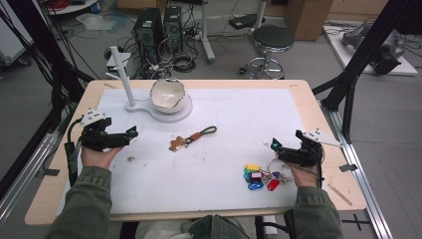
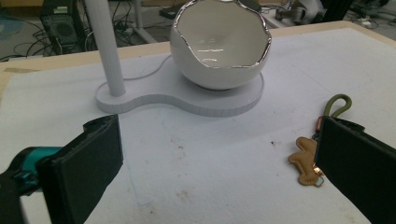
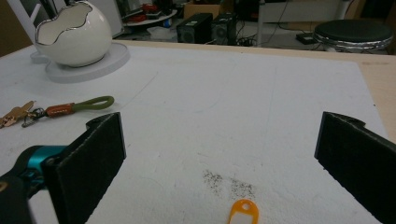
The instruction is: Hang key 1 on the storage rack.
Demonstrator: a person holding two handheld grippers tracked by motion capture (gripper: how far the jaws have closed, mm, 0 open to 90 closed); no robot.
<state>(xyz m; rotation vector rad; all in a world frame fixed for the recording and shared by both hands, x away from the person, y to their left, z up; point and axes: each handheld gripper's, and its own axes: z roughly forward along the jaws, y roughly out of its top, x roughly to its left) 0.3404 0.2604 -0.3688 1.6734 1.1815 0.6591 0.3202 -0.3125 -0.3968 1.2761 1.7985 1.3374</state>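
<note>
1. Keychain (image 1: 191, 138), a tan leather charm on an olive loop, lies flat near the middle of the white-covered table (image 1: 234, 107), well apart from both of our grippers.
2. Our left gripper (image 1: 130, 134) hovers at the table's left side with its jaws spread wide and empty; in the left gripper view the charm (image 2: 306, 160) sits just inside the right jaw.
3. Our right gripper (image 1: 274, 145) rests at the near right, jaws likewise spread and holding nothing, just beside a bunch of coloured key tags (image 1: 258, 178) on rings.
4. Far left stands a white egg-shaped bowl (image 1: 167, 94) on a flat stand (image 1: 144, 107) with an upright post (image 1: 122, 74).
5. We judge the step in hand to be reaching for the keychain with the left gripper.
6. To do it well, we should centre the jaws over the loop or metal clasp, come down low to the table, and close squarely so the flat leather does not slide away.
</note>
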